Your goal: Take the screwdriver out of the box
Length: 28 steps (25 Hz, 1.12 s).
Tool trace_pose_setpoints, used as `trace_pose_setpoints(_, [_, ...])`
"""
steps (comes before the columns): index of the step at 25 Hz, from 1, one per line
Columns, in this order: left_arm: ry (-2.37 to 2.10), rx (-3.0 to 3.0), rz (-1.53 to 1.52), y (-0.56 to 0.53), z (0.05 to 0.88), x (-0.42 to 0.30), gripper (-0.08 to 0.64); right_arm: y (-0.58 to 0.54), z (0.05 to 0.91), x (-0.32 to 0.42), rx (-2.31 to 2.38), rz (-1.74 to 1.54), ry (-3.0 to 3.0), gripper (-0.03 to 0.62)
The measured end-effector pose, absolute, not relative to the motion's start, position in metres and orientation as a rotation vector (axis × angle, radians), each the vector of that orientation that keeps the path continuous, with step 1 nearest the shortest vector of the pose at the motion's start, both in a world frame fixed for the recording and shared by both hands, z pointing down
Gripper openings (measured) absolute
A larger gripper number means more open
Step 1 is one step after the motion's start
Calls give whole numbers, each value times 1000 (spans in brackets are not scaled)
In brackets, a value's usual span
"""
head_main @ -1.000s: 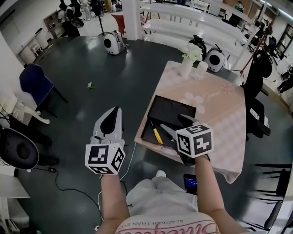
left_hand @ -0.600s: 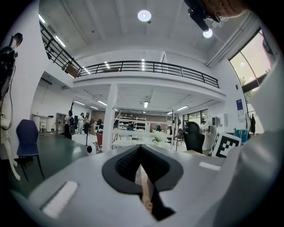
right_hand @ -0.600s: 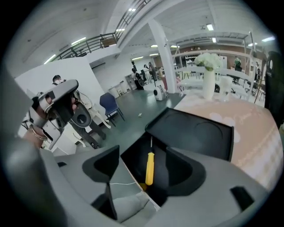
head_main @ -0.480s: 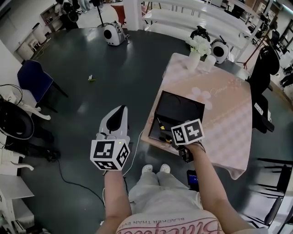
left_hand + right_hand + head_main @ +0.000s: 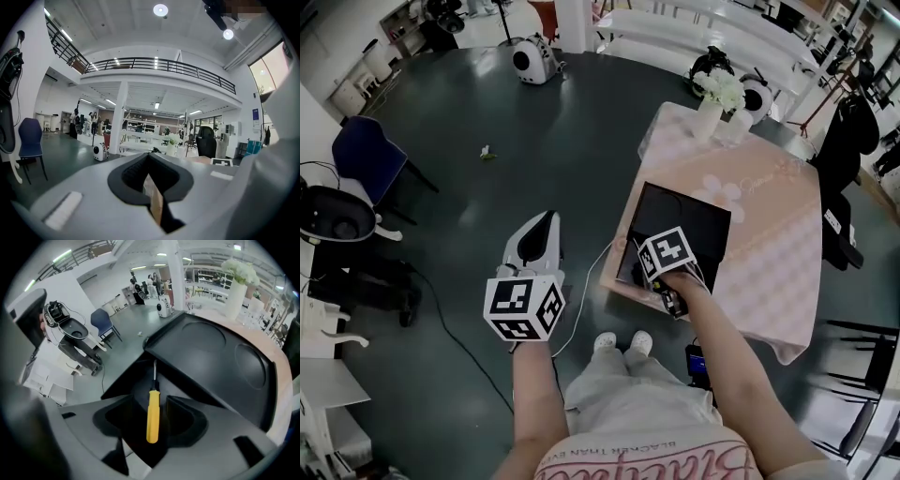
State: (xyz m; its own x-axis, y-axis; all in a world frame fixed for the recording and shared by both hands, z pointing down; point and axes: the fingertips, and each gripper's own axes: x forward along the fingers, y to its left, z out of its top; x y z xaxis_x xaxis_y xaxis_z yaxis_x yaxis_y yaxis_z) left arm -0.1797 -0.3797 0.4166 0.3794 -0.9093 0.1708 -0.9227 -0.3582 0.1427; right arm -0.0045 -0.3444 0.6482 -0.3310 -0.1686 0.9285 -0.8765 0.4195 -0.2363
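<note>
A yellow-handled screwdriver (image 5: 152, 416) lies in the near left part of the open black box (image 5: 698, 220), its metal shaft pointing away from me. My right gripper (image 5: 661, 269) points steeply down into that box. In the right gripper view its jaws (image 5: 152, 414) straddle the yellow handle and are closing, with a gap still on each side of it. In the head view the marker cube hides the screwdriver. My left gripper (image 5: 542, 234) hangs over the dark floor left of the table, fingers together and holding nothing.
The box rests near the front left edge of a table with a pink cloth (image 5: 783, 253). A vase of white flowers (image 5: 717, 94) stands at the far end. A blue chair (image 5: 366, 155) and a white cable (image 5: 581, 300) are on the floor at left.
My right gripper has dropped down into the box and tipped steeply, coming over the screwdriver's handle. The left gripper has sunk a little and stayed beside the table.
</note>
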Motion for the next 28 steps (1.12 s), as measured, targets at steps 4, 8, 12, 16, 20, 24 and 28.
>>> trace_pose_setpoints(4, [-1657, 2408, 74, -382, 415, -192, 9, -347, 667, -9, 890, 936, -1658, 216])
trace_pose_setpoints(8, [-1696, 2384, 62, -383, 413, -208, 9, -346, 684, -1, 878, 873, -1555, 196])
trace_pose_setpoints(12, [-1720, 2355, 42, -384, 411, -217, 9, -351, 686, 1, 875, 830, -1527, 184])
trace_pose_setpoints(16, [-1708, 2358, 44, -385, 413, -213, 9, -351, 681, -3, 884, 856, -1537, 175])
trace_pose_setpoints(20, [-1694, 2377, 52, -387, 414, -204, 9, -353, 681, 3, 901, 897, -1537, 91])
trace_pose_setpoints(24, [-1691, 2386, 56, -388, 411, -204, 9, -352, 679, 2, 895, 905, -1533, 84])
trace_pose_setpoints(28, [-1695, 2384, 47, -389, 412, -203, 9, -345, 680, 8, 869, 881, -1555, 80])
